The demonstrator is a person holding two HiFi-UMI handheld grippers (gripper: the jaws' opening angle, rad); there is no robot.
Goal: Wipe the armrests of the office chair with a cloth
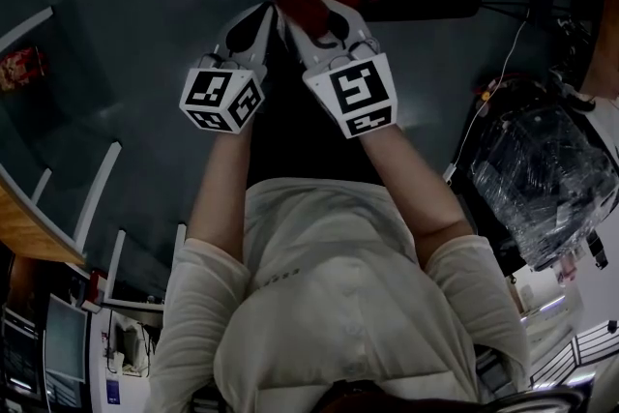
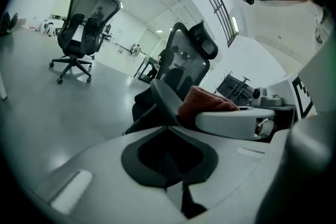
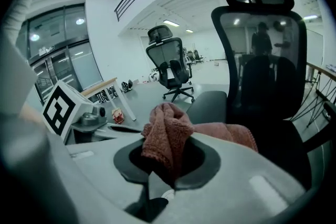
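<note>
Grey floor (image 1: 116, 14) spreads out in a big bright room, and a black office chair (image 3: 262, 76) stands close in front. The right gripper (image 1: 314, 14) is squeezed tight on a red cloth (image 3: 165, 139), which sticks up in a bunch from between its jaws. The cloth is just near the chair's grey armrest (image 3: 212, 107); I cannot tell if they touch. The left gripper (image 1: 256, 19) is right beside it on the left, with its jaws pressed together and nothing in them.

The wiping looks like it is only starting. To wipe well, the cloth should go down flat on the armrest and rub from the near end to the far end with a firm push. A chair like this may roll, so the left gripper could hold it steady. Then the same goes for armrest number 2.
</note>
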